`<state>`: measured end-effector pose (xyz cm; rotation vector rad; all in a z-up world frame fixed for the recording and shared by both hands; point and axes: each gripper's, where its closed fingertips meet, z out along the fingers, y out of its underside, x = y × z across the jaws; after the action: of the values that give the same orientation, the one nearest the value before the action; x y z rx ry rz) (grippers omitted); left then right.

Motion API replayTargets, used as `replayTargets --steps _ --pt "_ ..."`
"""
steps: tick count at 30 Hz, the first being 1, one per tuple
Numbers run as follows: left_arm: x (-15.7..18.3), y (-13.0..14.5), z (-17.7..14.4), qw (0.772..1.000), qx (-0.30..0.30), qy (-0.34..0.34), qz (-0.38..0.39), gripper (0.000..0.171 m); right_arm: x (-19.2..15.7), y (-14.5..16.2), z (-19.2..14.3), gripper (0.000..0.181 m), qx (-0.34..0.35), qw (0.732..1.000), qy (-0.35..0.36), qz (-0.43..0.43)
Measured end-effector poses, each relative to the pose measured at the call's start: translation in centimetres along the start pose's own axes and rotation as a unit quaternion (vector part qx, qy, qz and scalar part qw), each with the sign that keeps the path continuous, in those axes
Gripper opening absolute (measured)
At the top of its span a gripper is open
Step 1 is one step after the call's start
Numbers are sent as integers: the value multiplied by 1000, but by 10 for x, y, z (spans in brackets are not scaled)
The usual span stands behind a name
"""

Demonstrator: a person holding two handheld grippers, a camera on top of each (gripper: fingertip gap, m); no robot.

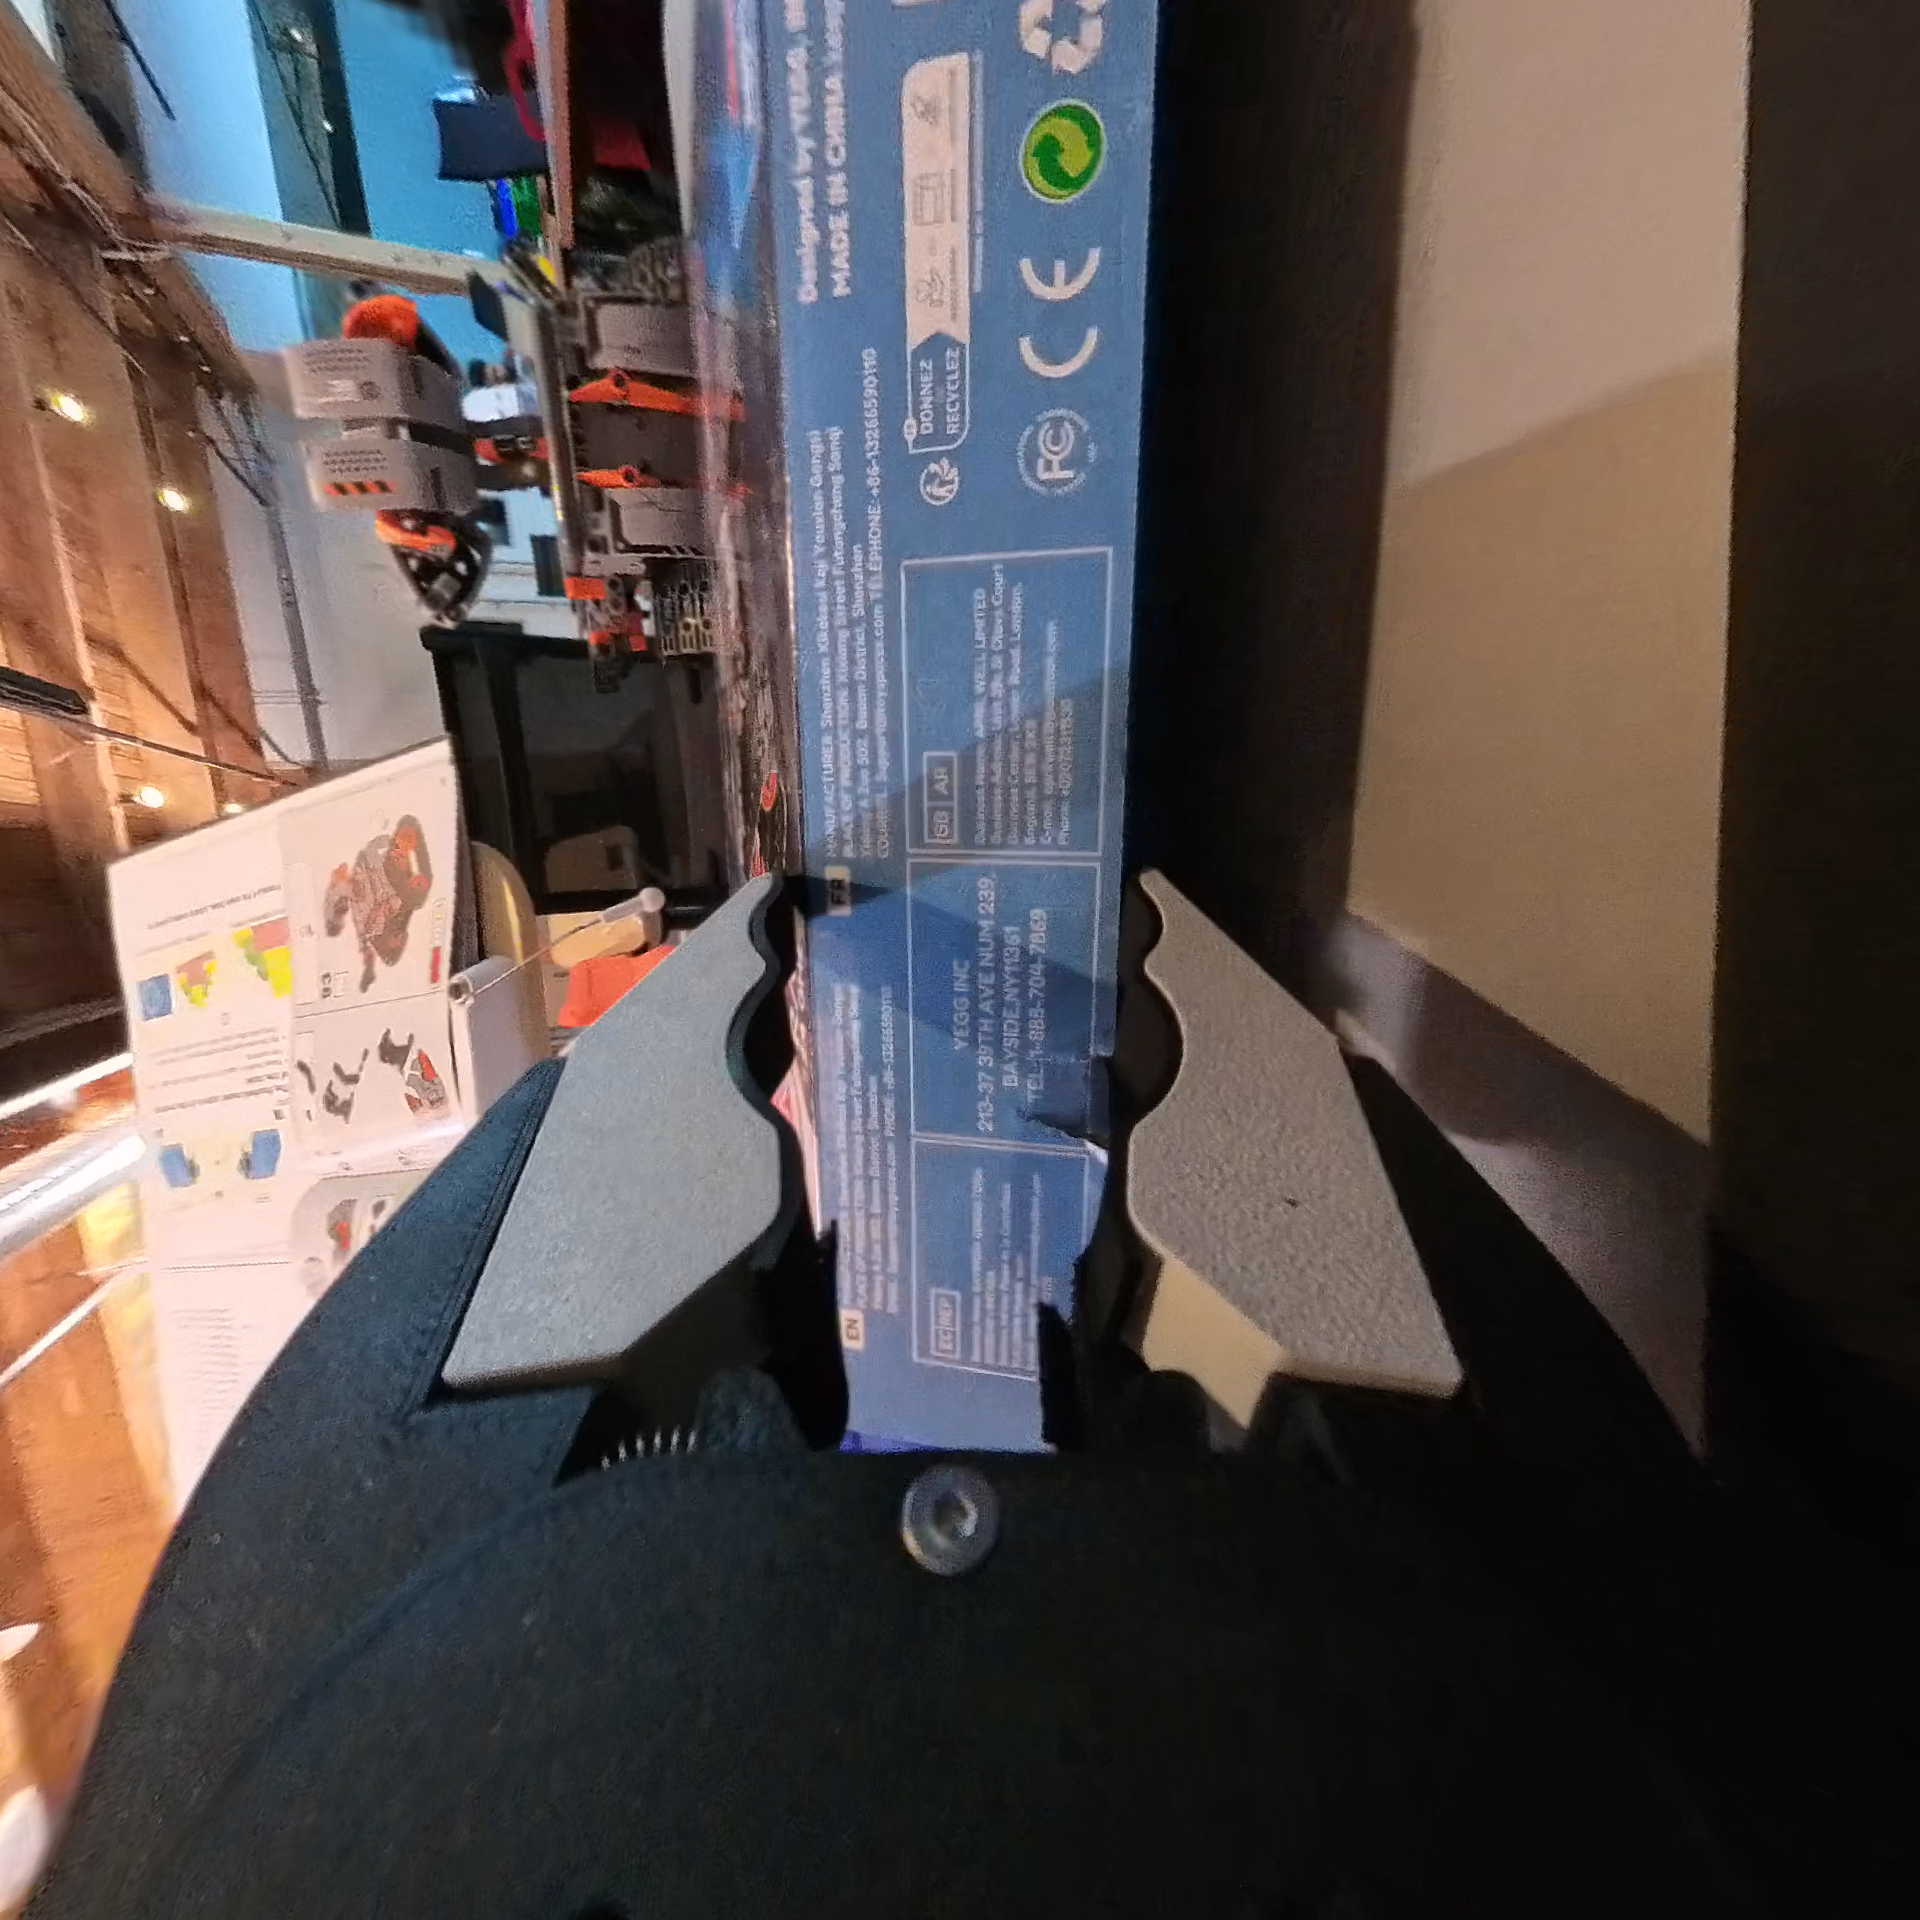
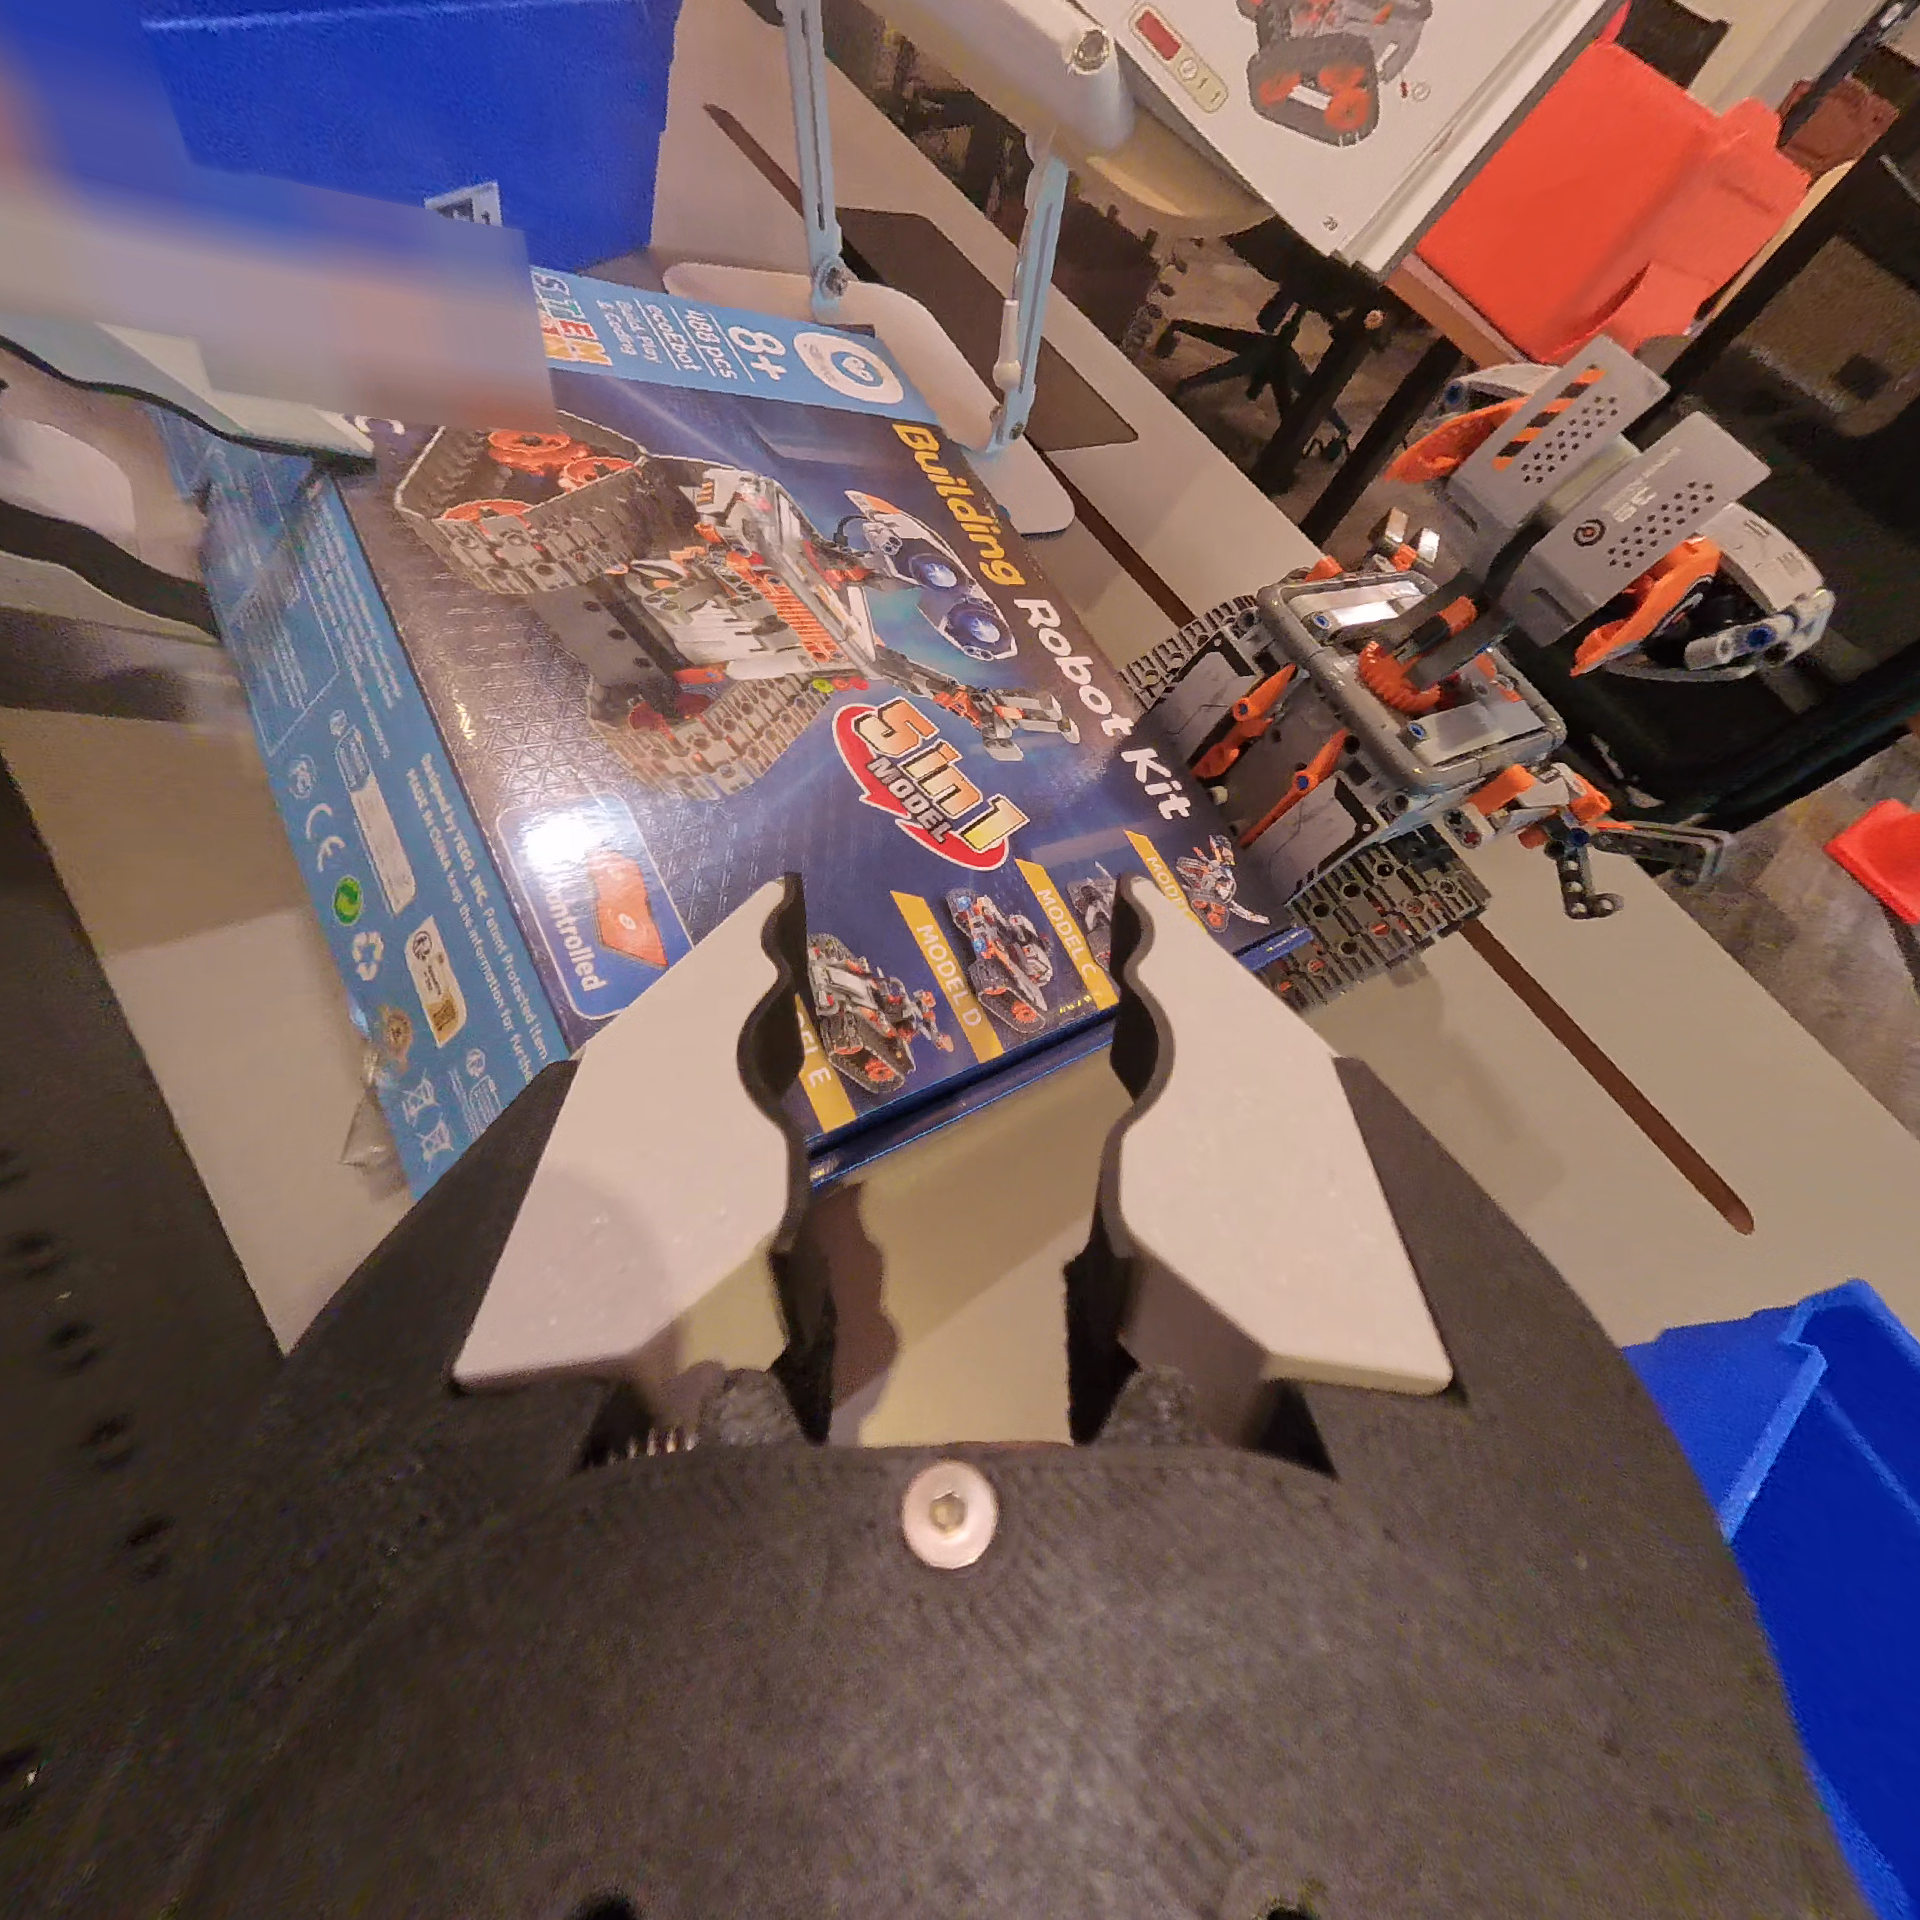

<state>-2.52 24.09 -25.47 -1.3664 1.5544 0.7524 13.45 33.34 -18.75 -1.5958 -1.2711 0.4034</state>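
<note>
The left gripper (image 1: 956,894) sits nearest its camera, its grey fingers (image 1: 644,1122) clamped on either face of a blue cardboard box (image 1: 966,520) whose narrow side panel runs off toward 12 o'clock between them. That panel carries small white printing and a column of compliance marks, which I leave unread. The right gripper (image 2: 956,894) hangs with its fingers spread and empty over the box's near corner, with bare tabletop showing in the gap.

The beige table (image 2: 1558,1091) bears everything. The box lies across its middle from 9 to 12 o'clock, its lid showing a tracked robot picture with bold lettering. A built grey-and-orange toy robot (image 2: 1455,707) stands at 2 o'clock, touching the box's far corner. A blue bin (image 2: 1829,1507) sits at 4 o'clock. An open instruction booklet (image 2: 1299,94) leans at 1 o'clock, above a pale stand (image 2: 935,343).
</note>
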Motion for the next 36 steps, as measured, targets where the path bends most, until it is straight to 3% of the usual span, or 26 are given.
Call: replayTargets --steps 3,5,11,17,25,29,32,36 --pt "-5 -8 -10 1000 18 12 -13 51 1 -1 -3 55 4 1000 -10 3" --pt "-8 -19 -21 998 52 23 -30 22 -3 0 -6 52 5 1000 -21 -1" --pt "-34 -23 -34 998 46 9 -34 6 -7 -9 -25 37 24 999 -35 -18" --pt "-101 -33 -59 995 59 -5 -82 0 24 -33 -67 34 90 995 18 26" --pt "-177 -23 -65 989 39 36 -137 0 30 -21 -92 28 71 997 17 35" --pt "-212 -7 -51 981 22 73 -181 0 1 -9 -86 25 41 998 -48 14" --pt "-236 6 -34 970 7 111 -215 0 -48 -2 -66 26 17 990 -143 -4" --pt "-262 24 -7 957 -9 161 -240 0 -118 31 -30 49 -79 960 -267 -34"
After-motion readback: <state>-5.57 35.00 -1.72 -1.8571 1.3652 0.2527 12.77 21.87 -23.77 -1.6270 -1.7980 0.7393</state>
